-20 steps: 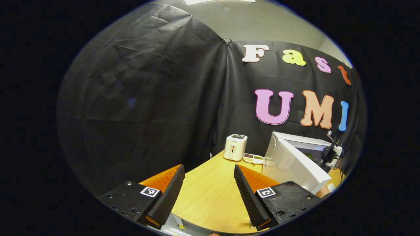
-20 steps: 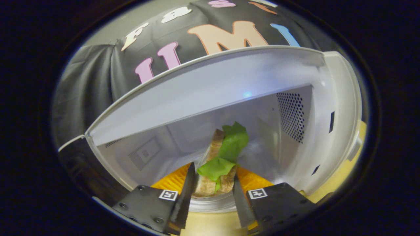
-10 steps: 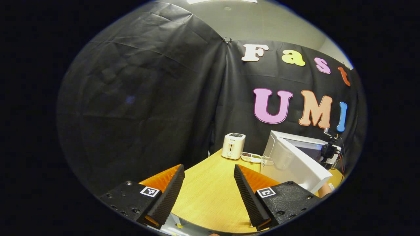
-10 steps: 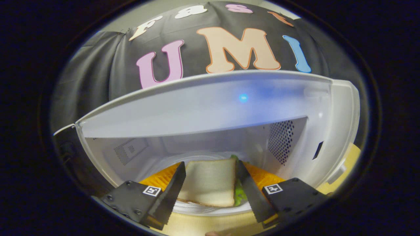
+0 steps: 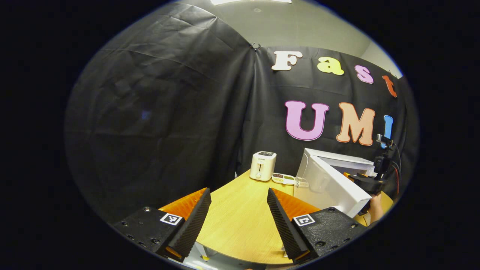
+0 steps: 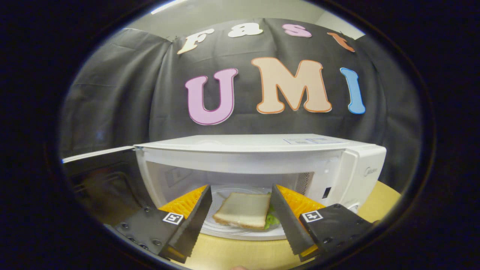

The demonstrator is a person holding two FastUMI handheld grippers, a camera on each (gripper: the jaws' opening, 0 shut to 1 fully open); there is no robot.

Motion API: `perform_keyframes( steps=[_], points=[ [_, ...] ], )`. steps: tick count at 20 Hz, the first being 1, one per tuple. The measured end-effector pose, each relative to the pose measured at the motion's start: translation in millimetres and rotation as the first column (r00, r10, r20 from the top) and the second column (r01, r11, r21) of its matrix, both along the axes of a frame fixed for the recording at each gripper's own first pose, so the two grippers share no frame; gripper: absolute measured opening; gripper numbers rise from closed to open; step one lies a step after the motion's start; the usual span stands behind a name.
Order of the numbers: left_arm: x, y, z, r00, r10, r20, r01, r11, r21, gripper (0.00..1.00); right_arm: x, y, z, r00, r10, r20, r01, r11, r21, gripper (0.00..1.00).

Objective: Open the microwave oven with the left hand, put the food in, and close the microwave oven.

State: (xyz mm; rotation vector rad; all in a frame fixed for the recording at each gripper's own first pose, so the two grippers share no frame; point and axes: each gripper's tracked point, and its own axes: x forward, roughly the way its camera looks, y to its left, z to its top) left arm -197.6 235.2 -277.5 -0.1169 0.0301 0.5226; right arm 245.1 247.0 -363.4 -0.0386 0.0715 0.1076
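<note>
The white microwave [image 6: 262, 150] stands open, its dark door [image 6: 101, 176] swung out to the left. A sandwich [image 6: 242, 213] of white bread with green lettuce lies flat on the glass turntable [image 6: 247, 232] inside. My right gripper [image 6: 240, 187] is open just outside the cavity, with the sandwich beyond its fingers and untouched. My left gripper [image 5: 238, 191] is open over the wooden table [image 5: 240, 221] with nothing between its fingers, well to the left of the microwave [image 5: 337, 161]. In the left gripper view the microwave door [image 5: 326, 183] stands open and the right gripper [image 5: 369, 182] hangs in front of it, held by a hand [image 5: 375, 210].
A white toaster [image 5: 262, 165] stands at the back of the table against the black cloth wall. A small tray [image 5: 284, 178] with dark and light bits lies between the toaster and the microwave. The table's curved front edge runs just under my left fingers.
My right gripper opened, let the sandwich down flat on the turntable, and drew back out of the microwave. The left gripper has barely shifted.
</note>
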Motion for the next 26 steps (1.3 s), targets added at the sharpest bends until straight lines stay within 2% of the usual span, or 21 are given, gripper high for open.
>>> perform_keyframes(
  steps=[1,2,3,4,6,7,8,10,13,17,18,20,23,24,25,26],
  points=[
    [-1.9,-2.8,0.1,1.000,-0.003,-0.004,0.003,1.000,0.002,0.87,-11.8,-0.6,2.7,1.000,0.006,0.004,-0.006,1.000,-0.012,0.98],
    [-3.3,-5.2,1.2,1.000,-0.007,-0.004,0.007,1.000,0.005,0.92,-23.7,-0.4,6.0,1.000,0.016,0.014,-0.016,1.000,-0.025,0.98],
    [-4.0,-8.2,2.0,1.000,-0.011,-0.004,0.011,1.000,0.011,0.87,-35.7,1.1,9.4,0.999,0.027,0.020,-0.026,0.999,-0.033,0.98],
    [-5.7,-10.3,2.8,1.000,-0.013,-0.008,0.013,1.000,0.019,0.92,-47.7,2.5,11.1,0.999,0.042,0.023,-0.041,0.999,-0.034,0.98],
    [-8.8,-13.7,6.0,1.000,-0.015,-0.015,0.016,0.999,0.039,0.92,-72.2,4.1,16.6,0.997,0.078,0.027,-0.078,0.996,-0.033,0.98],
    [-9.5,-15.6,8.9,1.000,-0.017,-0.012,0.017,0.999,0.048,0.87,-83.5,1.9,20.4,0.996,0.090,0.029,-0.089,0.995,-0.038,0.94],
    [-9.6,-17.7,12.6,1.000,-0.018,-0.007,0.018,0.998,0.054,0.92,-93.8,-2.8,24.8,0.995,0.098,0.033,-0.096,0.994,-0.043,0.94],
    [-9.4,-21.4,16.7,1.000,-0.025,0.003,0.024,0.998,0.060,0.92,-117.7,-8.8,34.6,0.992,0.122,0.037,-0.120,0.992,-0.044,0.98],
    [-5.6,-29.4,16.5,0.999,-0.047,0.000,0.047,0.997,0.065,0.92,-149.1,-31.6,60.7,0.989,0.137,0.050,-0.133,0.989,-0.065,0.97],
    [3.8,-45.3,10.4,0.994,-0.105,-0.004,0.105,0.994,0.039,0.92,-185.8,-71.7,96.4,0.992,0.112,0.063,-0.108,0.992,-0.063,0.97],
    [5.2,-50.9,11.7,0.993,-0.122,0.000,0.122,0.992,0.031,0.87,-193.6,-80.1,104.0,0.993,0.105,0.061,-0.101,0.993,-0.058,0.97],
    [10.9,-57.4,8.6,0.989,-0.150,-0.009,0.150,0.988,0.032,0.85,-209.6,-100.0,122.7,0.993,0.091,0.069,-0.088,0.995,-0.046,0.97],
    [15.3,-65.7,7.2,0.982,-0.185,-0.034,0.187,0.980,0.061,0.63,-225.7,-127.8,144.1,0.994,0.067,0.080,-0.066,0.998,-0.020,0.97],
    [17.4,-68.4,7.2,0.980,-0.194,-0.039,0.196,0.978,0.068,0.65,-230.4,-140.2,147.0,0.996,0.050,0.077,-0.049,0.999,-0.006,0.97],
    [18.2,-69.4,6.4,0.980,-0.195,-0.048,0.198,0.978,0.072,0.48,-234.2,-150.6,151.9,0.996,0.033,0.078,-0.034,0.999,0.010,0.97],
    [18.8,-68.0,5.3,0.981,-0.186,-0.059,0.190,0.979,0.074,0.42,-236.5,-159.9,156.3,0.997,0.018,0.077,-0.020,1.000,0.023,0.97]
  ],
)
